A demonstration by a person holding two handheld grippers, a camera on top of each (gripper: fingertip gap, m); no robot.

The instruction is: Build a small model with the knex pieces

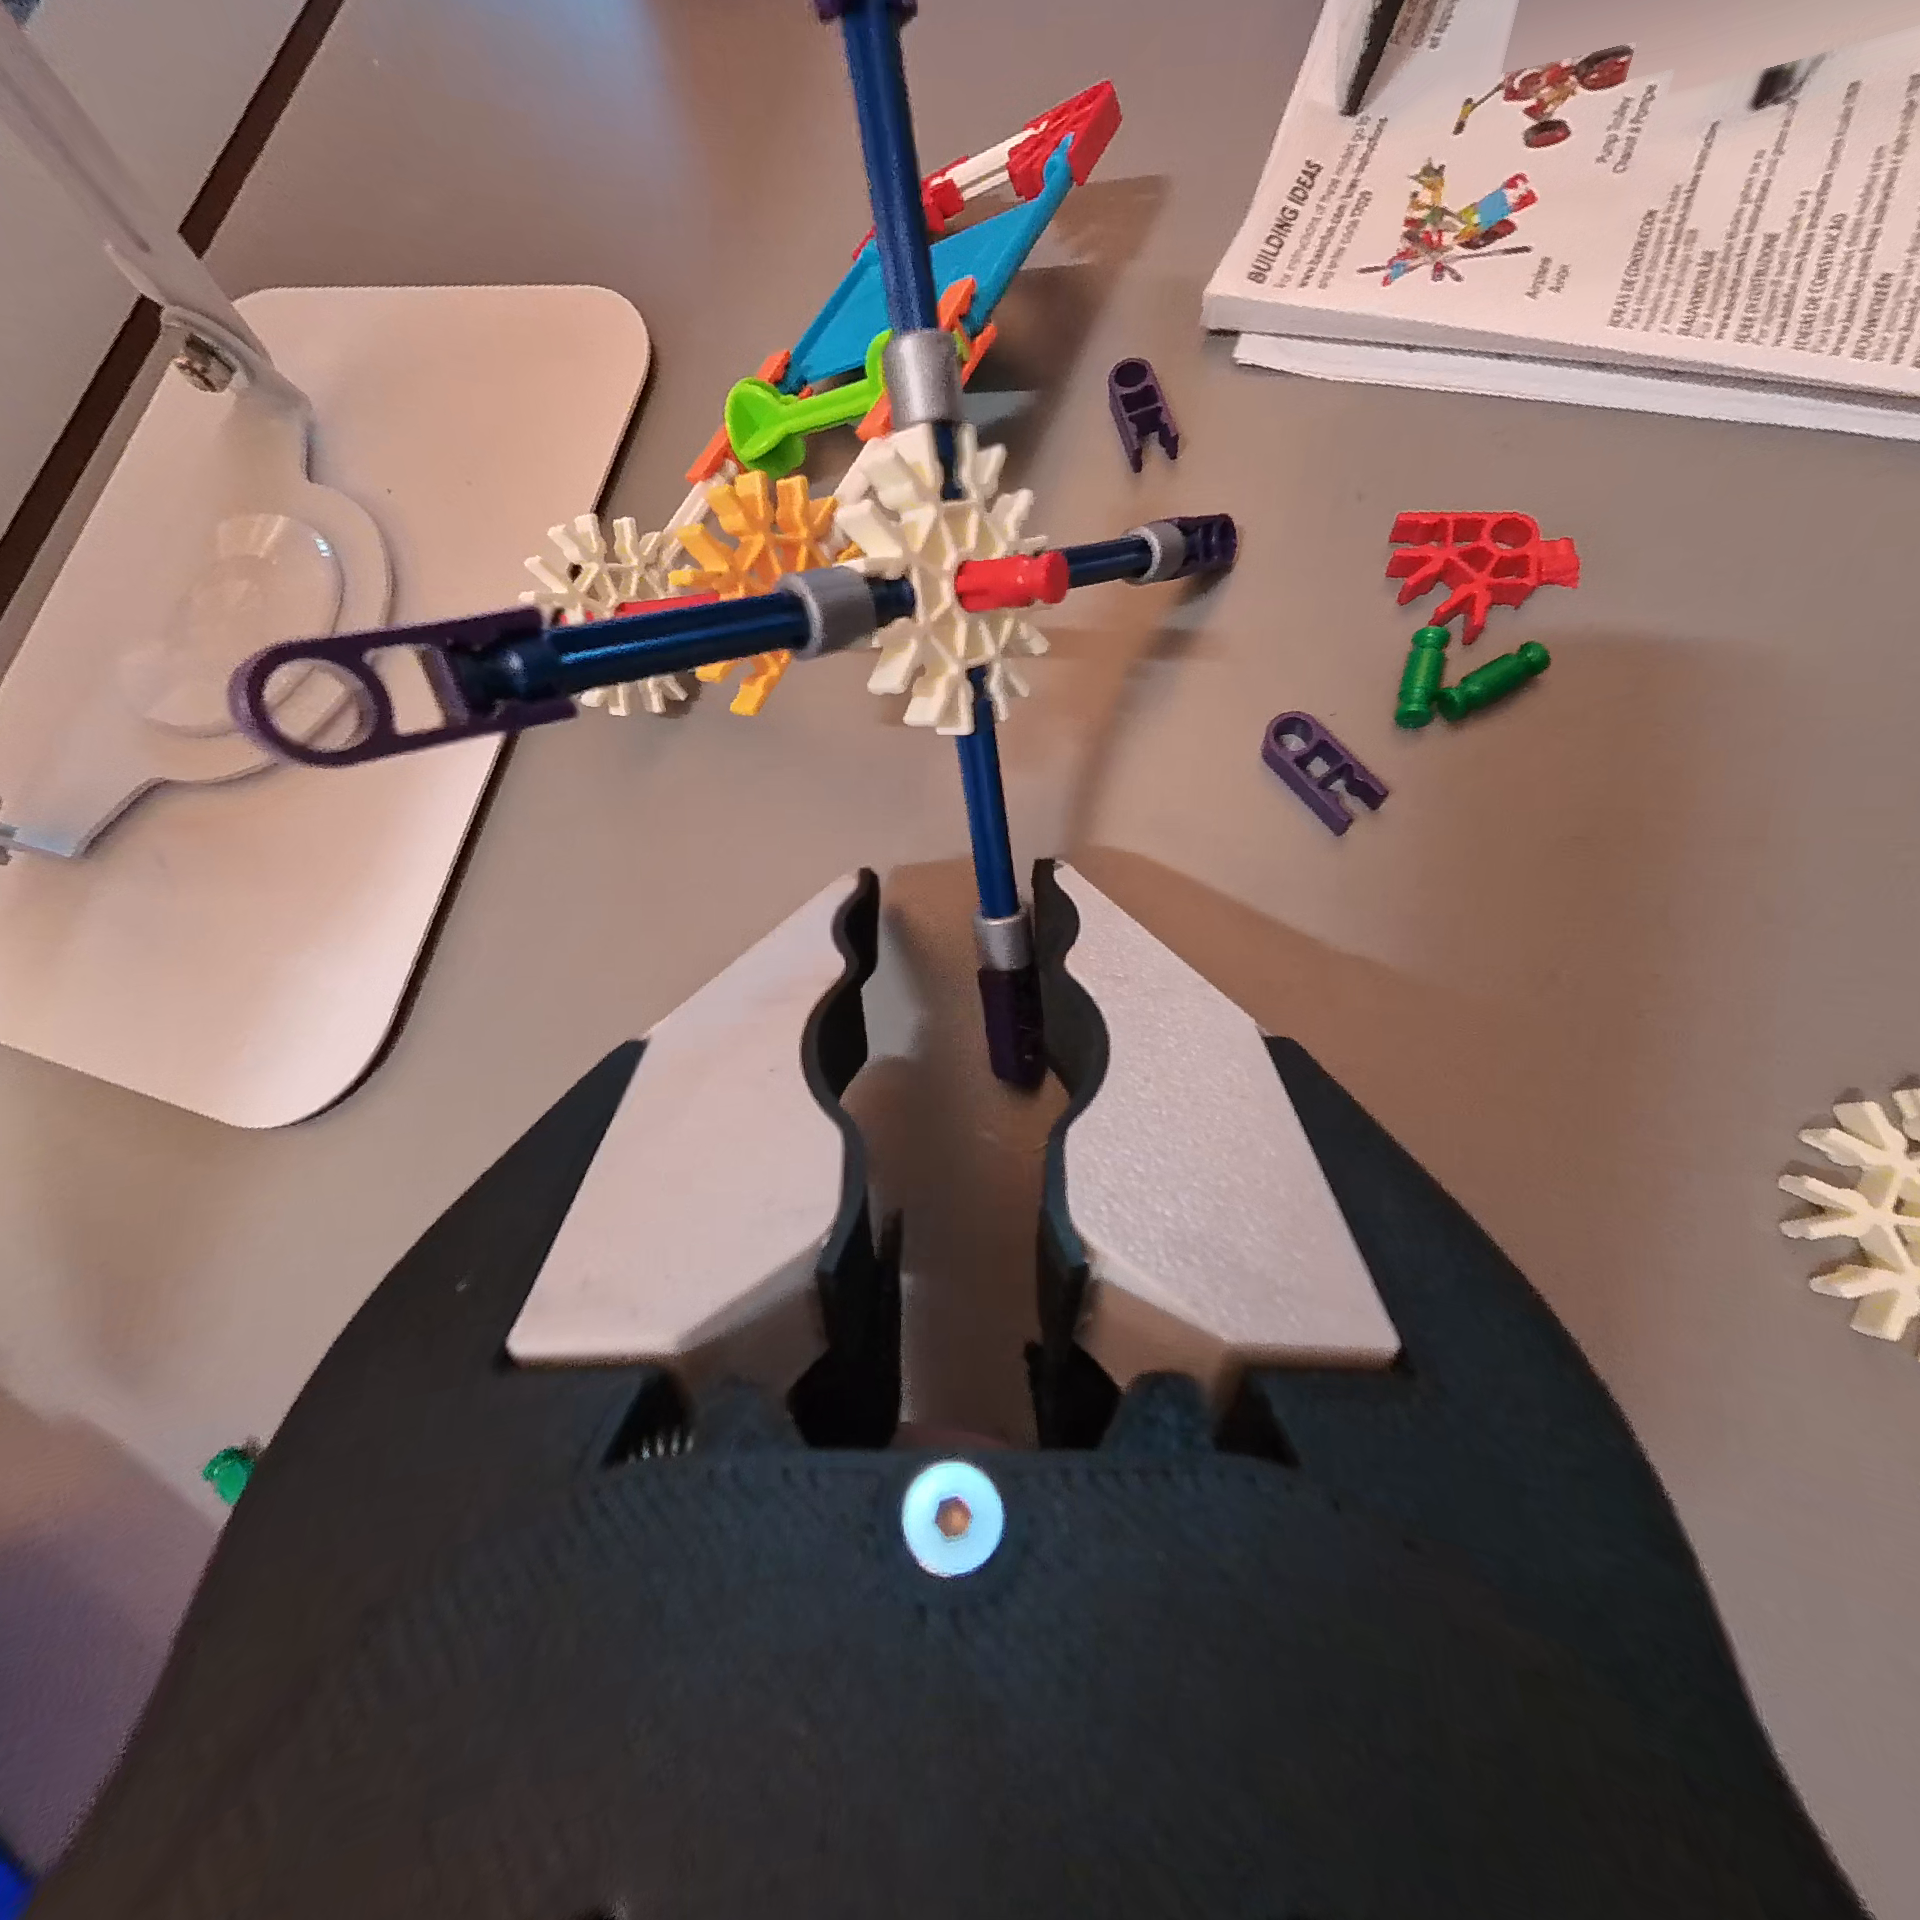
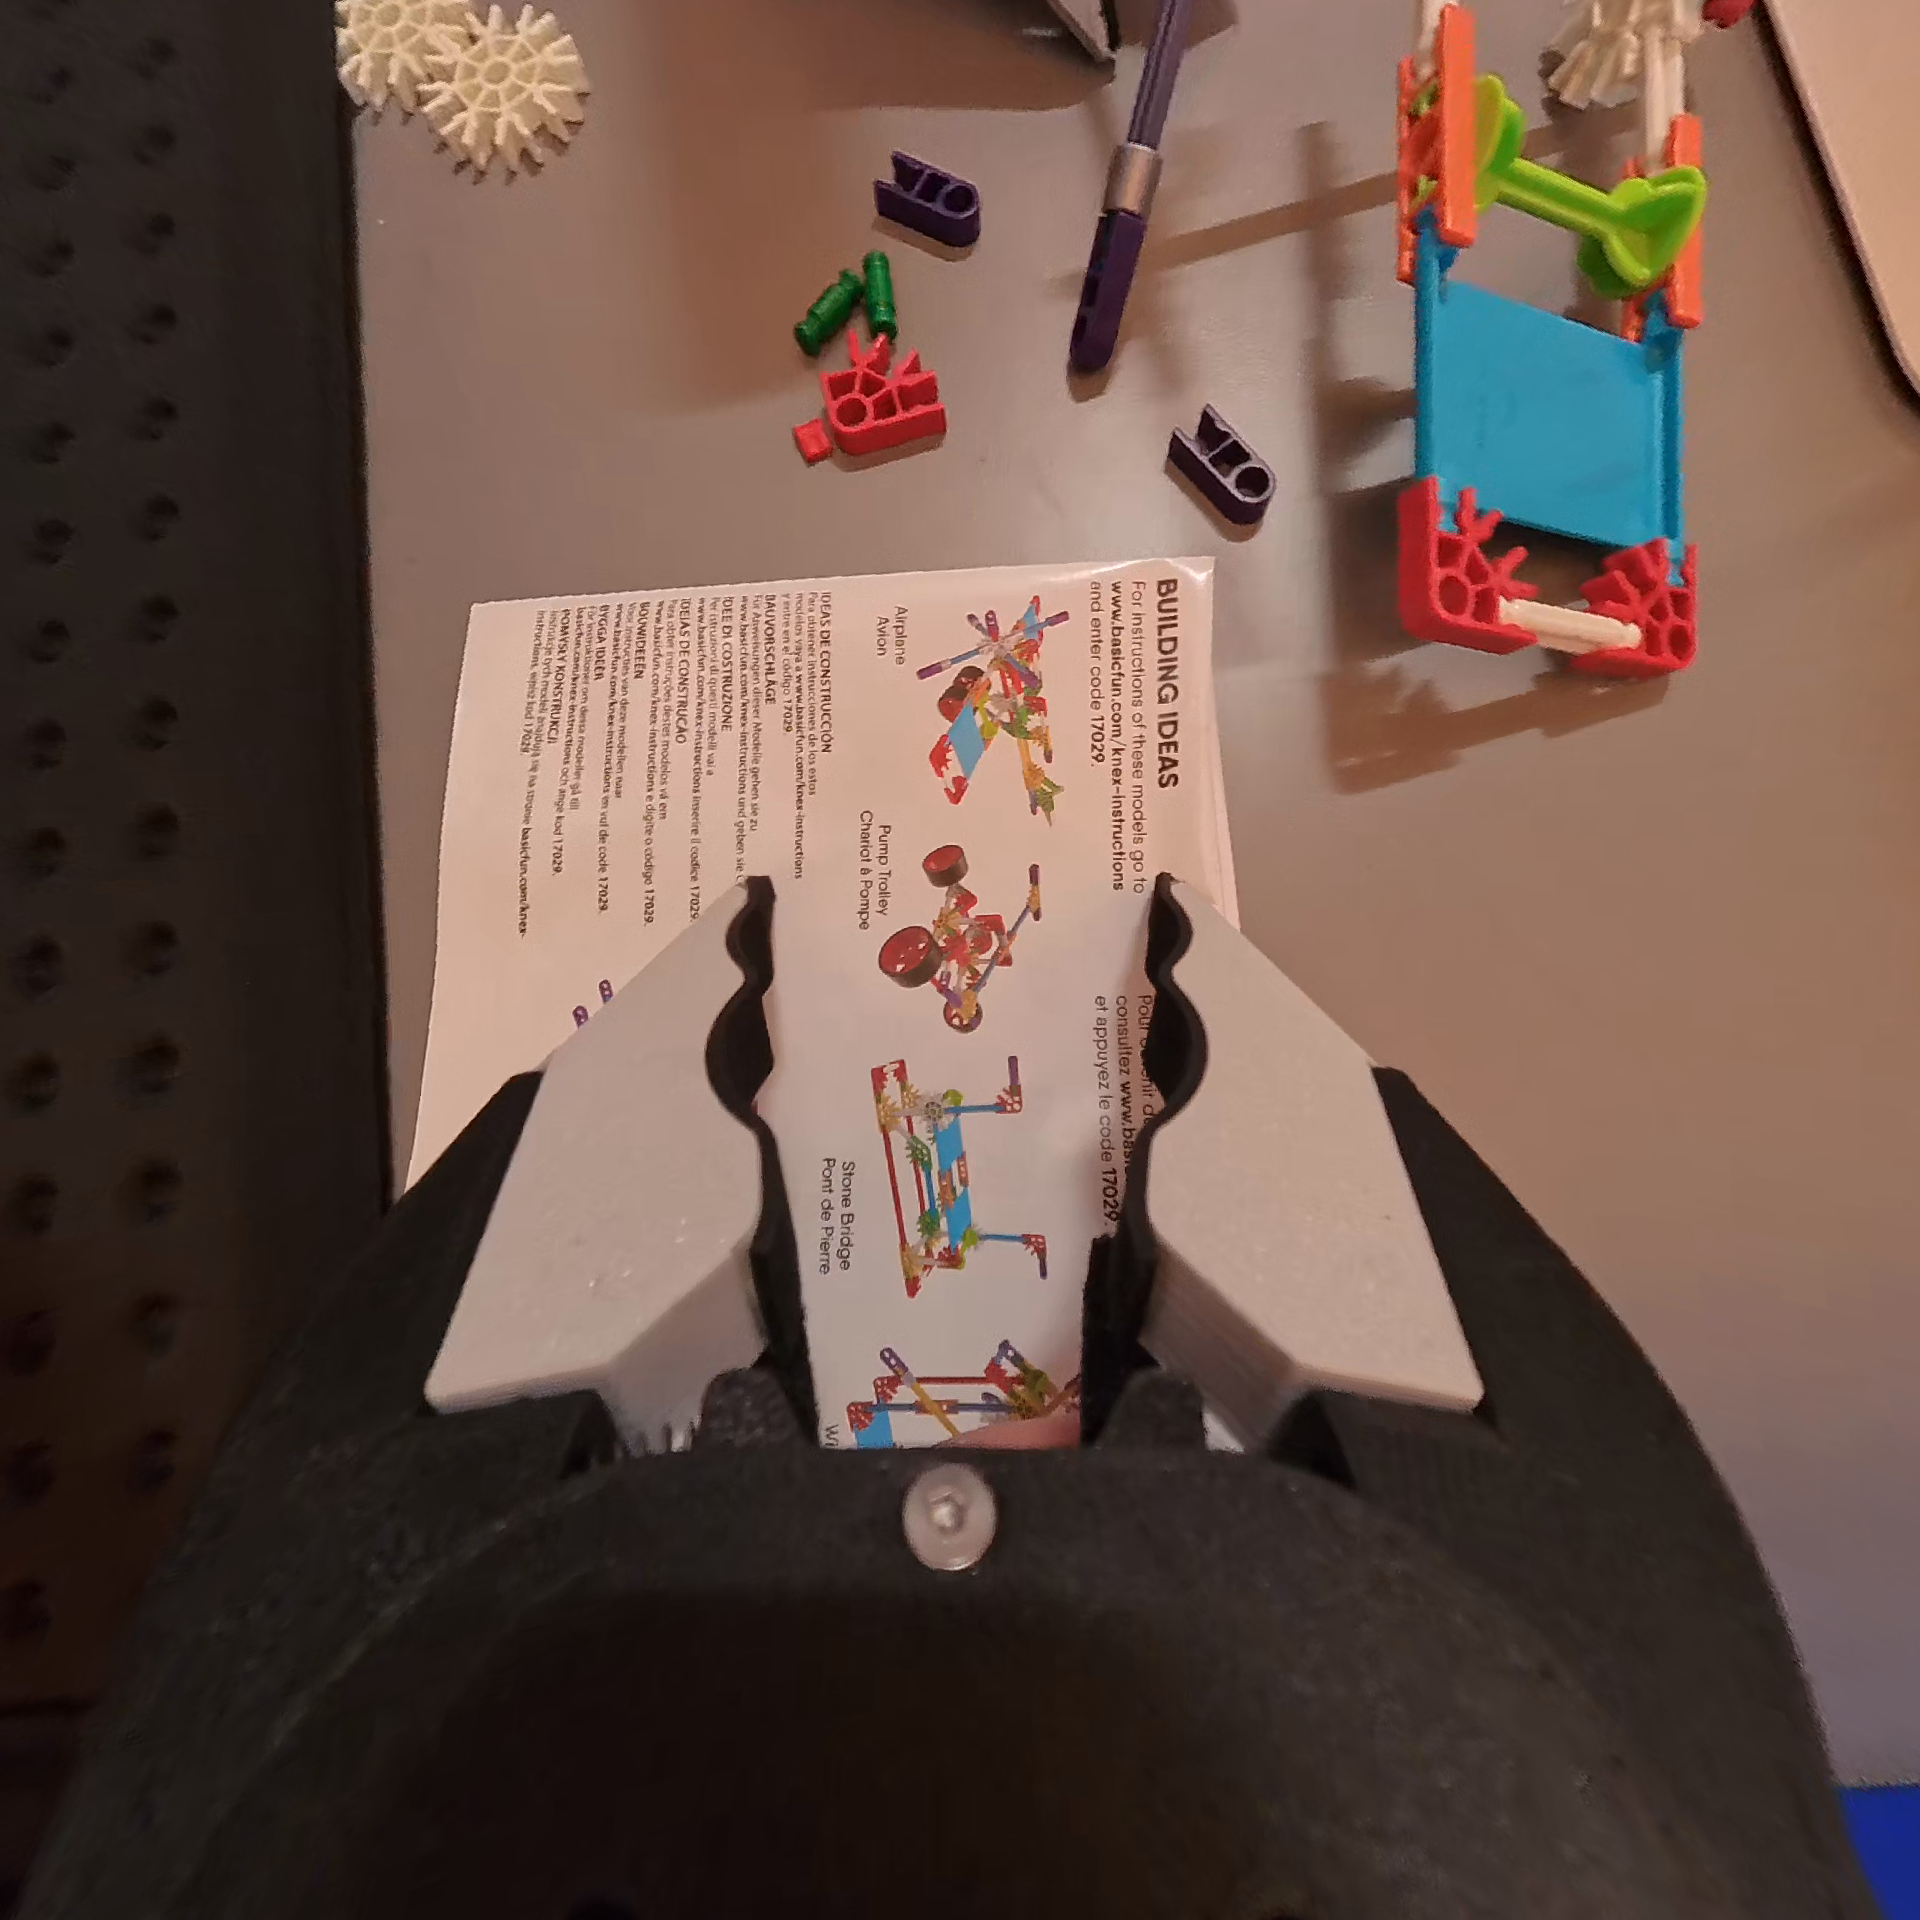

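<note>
Your left hand-held gripper (image 1: 954, 883) is open a little. The purple end cap (image 1: 1010, 1023) of a dark blue plastic rod sits between its fingers, close to the right one; you cannot tell if they touch. The rod joins a white snowflake-shaped connector (image 1: 951, 587) just ahead. Your right hand-held gripper (image 2: 961, 888) is wide open and holds nothing, hanging over a white paper booklet (image 2: 727, 727) on the grey table (image 2: 1455, 935).

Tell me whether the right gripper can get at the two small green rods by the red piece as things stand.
Probably yes. The right gripper is open over the booklet, and the green rods lie loose on bare table ahead, with only the red piece touching them.
</note>
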